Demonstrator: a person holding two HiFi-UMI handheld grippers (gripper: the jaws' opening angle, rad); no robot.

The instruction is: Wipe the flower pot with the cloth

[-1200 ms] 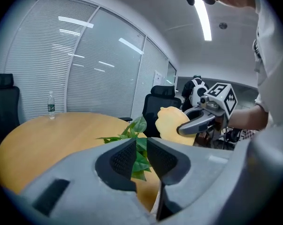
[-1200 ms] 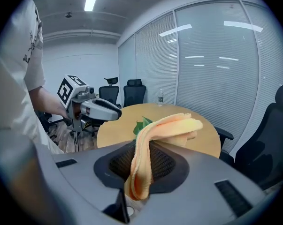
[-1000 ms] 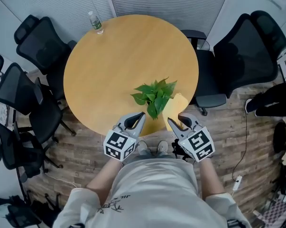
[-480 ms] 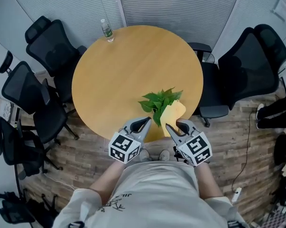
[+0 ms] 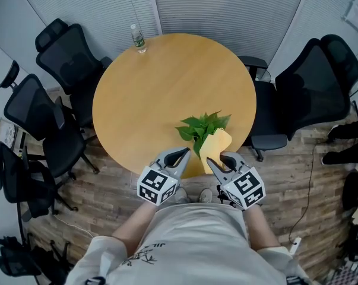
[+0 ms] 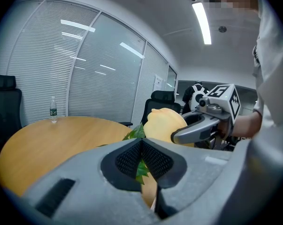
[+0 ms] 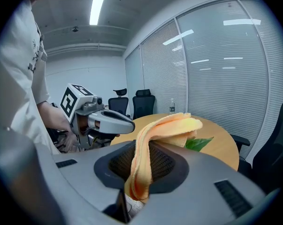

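Compared with a second ago, the cloth has slid in closer to the plant, and now it's just beside the leaves on their right. The left side hasn't really budged.

Going left to right: office chairs crowd the table's left rim, with a bottle at the far-left edge. Most of the round wood top is open. The left gripper sits at the near edge, just left of the plant, with its jaws pressed together and nothing in them. The plant stands right by that near rim, and the leaves hide the flower pot. The right gripper is pinching the cloth, which flops up and over. More chairs hug the right rim.
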